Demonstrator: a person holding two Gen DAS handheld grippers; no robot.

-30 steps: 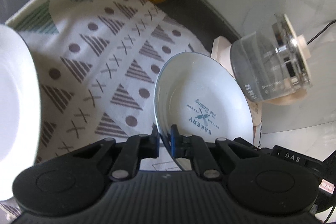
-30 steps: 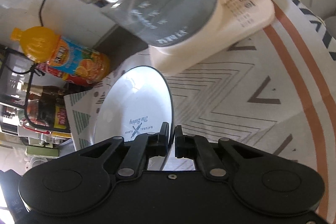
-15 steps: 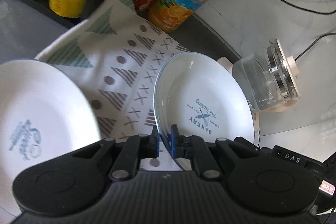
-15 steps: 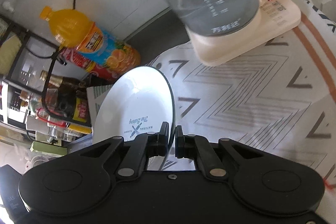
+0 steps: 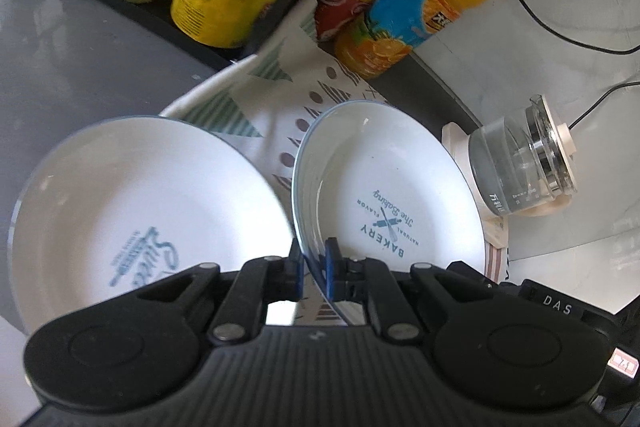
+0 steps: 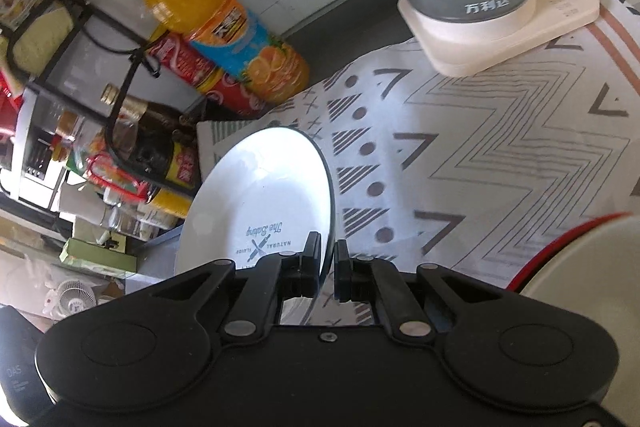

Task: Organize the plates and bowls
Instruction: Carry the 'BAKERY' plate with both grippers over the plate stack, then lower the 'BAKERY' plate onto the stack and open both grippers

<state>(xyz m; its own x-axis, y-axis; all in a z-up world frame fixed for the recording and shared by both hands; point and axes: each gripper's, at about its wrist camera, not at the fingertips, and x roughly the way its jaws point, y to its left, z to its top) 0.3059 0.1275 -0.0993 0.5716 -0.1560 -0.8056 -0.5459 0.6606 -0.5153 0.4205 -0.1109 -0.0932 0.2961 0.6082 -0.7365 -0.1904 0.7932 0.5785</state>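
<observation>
The left gripper (image 5: 313, 269) and the right gripper (image 6: 328, 269) are both closed tight on the rim of one bakery plate (image 5: 394, 195), lifted and tilted above the patterned cloth (image 6: 472, 155). A second plate (image 5: 132, 215) lies at nine o'clock, the kettle (image 5: 520, 167) at three o'clock.

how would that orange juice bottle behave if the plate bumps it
The orange juice bottle looks nearly full, so it is probably heavy for its size and would resist a light knock. It stands tall and narrow, so a hit near the neck might tip it. Round-bodied, it would likely roll once down.
</observation>
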